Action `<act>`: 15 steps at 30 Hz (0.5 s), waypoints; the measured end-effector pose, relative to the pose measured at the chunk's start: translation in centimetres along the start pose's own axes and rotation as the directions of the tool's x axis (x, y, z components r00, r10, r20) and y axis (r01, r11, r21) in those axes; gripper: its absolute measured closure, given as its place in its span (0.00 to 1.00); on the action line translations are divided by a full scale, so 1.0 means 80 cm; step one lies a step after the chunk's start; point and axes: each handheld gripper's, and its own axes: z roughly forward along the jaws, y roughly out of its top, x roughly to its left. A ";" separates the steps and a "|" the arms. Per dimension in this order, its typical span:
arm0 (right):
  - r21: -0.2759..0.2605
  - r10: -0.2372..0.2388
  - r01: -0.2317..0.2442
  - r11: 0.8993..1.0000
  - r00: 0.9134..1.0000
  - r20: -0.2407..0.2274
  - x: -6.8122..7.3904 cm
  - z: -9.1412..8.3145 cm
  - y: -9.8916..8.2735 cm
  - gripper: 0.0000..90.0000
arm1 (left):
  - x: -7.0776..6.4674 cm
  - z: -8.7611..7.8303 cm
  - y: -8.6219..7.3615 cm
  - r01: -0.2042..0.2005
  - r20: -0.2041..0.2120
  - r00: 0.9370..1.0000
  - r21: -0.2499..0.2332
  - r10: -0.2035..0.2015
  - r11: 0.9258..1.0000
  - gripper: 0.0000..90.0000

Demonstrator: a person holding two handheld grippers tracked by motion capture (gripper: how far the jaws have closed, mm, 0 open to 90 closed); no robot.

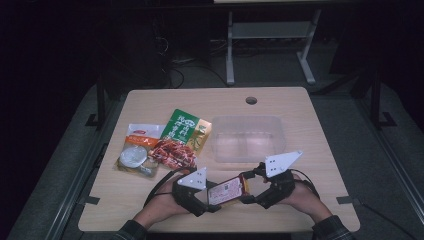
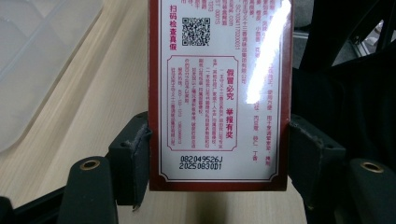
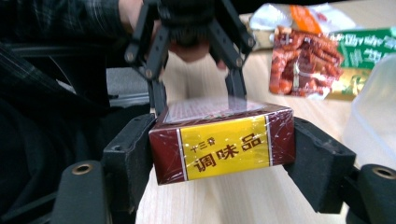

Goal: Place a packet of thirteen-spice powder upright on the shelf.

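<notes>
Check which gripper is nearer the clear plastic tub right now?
Right. The right gripper sits just below the clear plastic tub's near edge. The left gripper is further left and nearer the person. Both clamp the red box between them.

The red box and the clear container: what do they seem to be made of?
The red box looks like cardboard under glossy clear film: sharp edges, wrinkled wrap and bright glare. The clear container looks like translucent, slightly frosted plastic; the table shows through it.
</notes>
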 end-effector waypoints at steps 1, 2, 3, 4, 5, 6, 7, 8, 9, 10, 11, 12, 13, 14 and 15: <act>-0.008 -0.007 0.007 1.000 1.000 0.003 0.000 -0.001 0.002 0.31 | 0.001 0.002 0.001 0.001 0.007 1.000 0.001 -0.001 1.000 0.35; -0.008 -0.007 0.007 1.000 1.000 0.003 0.000 -0.001 0.002 0.31 | 0.001 0.002 0.001 0.001 0.007 1.000 0.001 -0.001 1.000 0.35; -0.019 -0.021 0.021 1.000 1.000 0.004 0.000 -0.002 0.007 0.32 | 0.002 0.004 0.002 0.004 0.008 1.000 -0.002 -0.004 1.000 0.35; -0.023 -0.025 0.026 0.999 1.000 0.005 0.000 -0.002 0.010 0.32 | 0.003 0.005 0.003 0.006 0.011 1.000 -0.002 -0.006 1.000 0.35; -0.029 -0.030 0.030 0.999 1.000 0.006 0.000 -0.002 0.012 0.32 | 0.005 0.007 0.004 0.002 0.016 1.000 0.000 -0.002 1.000 0.35; -0.038 -0.032 0.032 0.999 0.999 0.007 0.000 -0.001 0.014 0.32 | 0.005 0.007 0.004 0.002 0.016 1.000 0.000 -0.002 1.000 0.35; -0.044 -0.038 0.038 0.998 0.999 0.006 -0.001 -0.001 0.016 0.32 | 0.006 0.010 0.005 0.012 0.019 1.000 -0.007 -0.011 1.000 0.35; -0.051 -0.042 0.043 0.998 0.999 0.004 -0.001 0.000 0.018 0.32 | 0.006 0.010 0.005 0.012 0.019 1.000 -0.007 -0.011 1.000 0.35; -0.056 -0.044 0.044 0.997 0.999 0.005 -0.001 0.000 0.020 0.32 | 0.007 0.012 0.006 0.014 0.023 1.000 -0.006 -0.014 1.000 0.35; -0.056 -0.044 0.044 0.997 0.999 0.005 -0.001 0.000 0.020 0.32 | 0.007 0.012 0.006 0.014 0.023 1.000 -0.006 -0.014 1.000 0.35; -0.066 -0.048 0.048 0.997 0.999 0.002 -0.002 0.002 0.024 0.32 | 0.008 0.015 0.007 0.019 0.030 0.999 -0.008 -0.018 1.000 0.35; -0.066 -0.048 0.048 0.997 0.999 0.002 -0.002 0.002 0.024 0.32 | 0.008 0.015 0.007 0.019 0.030 0.999 -0.008 -0.018 1.000 0.35; -0.071 -0.052 0.052 0.996 0.999 -0.004 -0.002 0.004 0.028 0.33 | 0.009 0.017 0.009 0.012 0.032 0.999 -0.009 -0.011 1.000 0.35; -0.077 -0.054 0.053 0.996 0.999 -0.006 -0.002 0.005 0.029 0.33 | 0.009 0.017 0.009 0.012 0.032 0.999 -0.009 -0.011 1.000 0.35; -0.078 -0.058 0.057 0.995 0.998 -0.007 -0.001 0.006 0.030 0.33 | 0.009 0.019 0.010 0.014 0.036 0.999 -0.010 -0.014 1.000 0.35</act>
